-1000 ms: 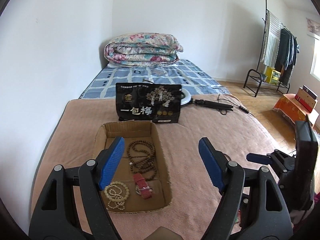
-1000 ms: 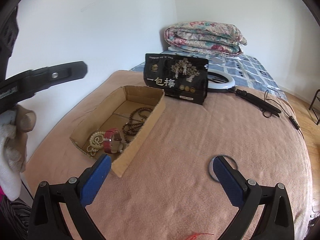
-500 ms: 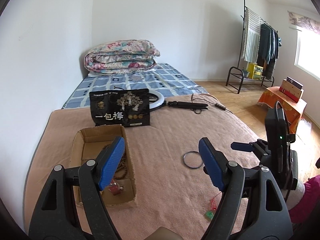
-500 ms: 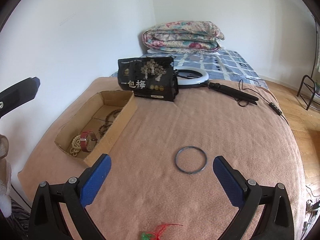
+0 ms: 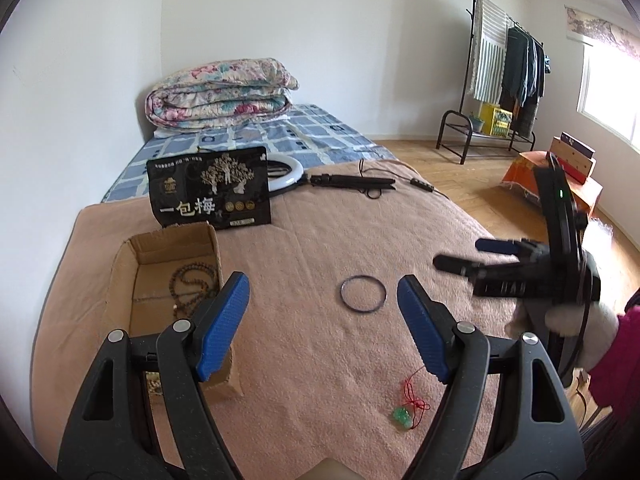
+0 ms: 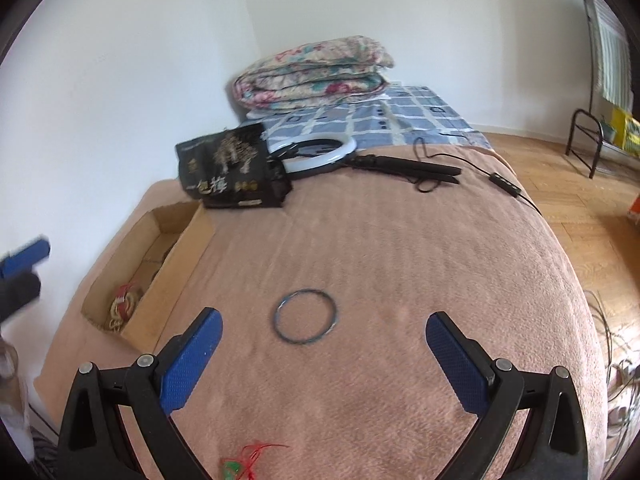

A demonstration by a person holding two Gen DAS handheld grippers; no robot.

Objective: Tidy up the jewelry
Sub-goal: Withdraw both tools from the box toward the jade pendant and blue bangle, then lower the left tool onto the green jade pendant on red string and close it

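— Two tools over one bed (image 5: 360,240), yes? Start with the big things.

— Pink blanket (image 6: 400,248) covers the near half of the bed. On it, at ten o'clock from the middle, lies an open cardboard box (image 5: 128,272); brown beads (image 5: 192,284) lie inside. Just past the box, at twelve o'clock from it, a black snack bag (image 5: 208,192) stands.

— And the tools?

— Left tool (image 5: 324,312): spread wide, nothing between its blue pads. Right tool (image 6: 320,344): the same, wide apart, pinching nothing, low over the blanket.

— The jewelry outside the box?

— A thin dark bangle (image 6: 306,317) lies flat on the blanket, at three o'clock from the box, apart from both tools. Smaller yet, a green charm on red cord (image 5: 408,408) lies at six o'clock from the bangle.
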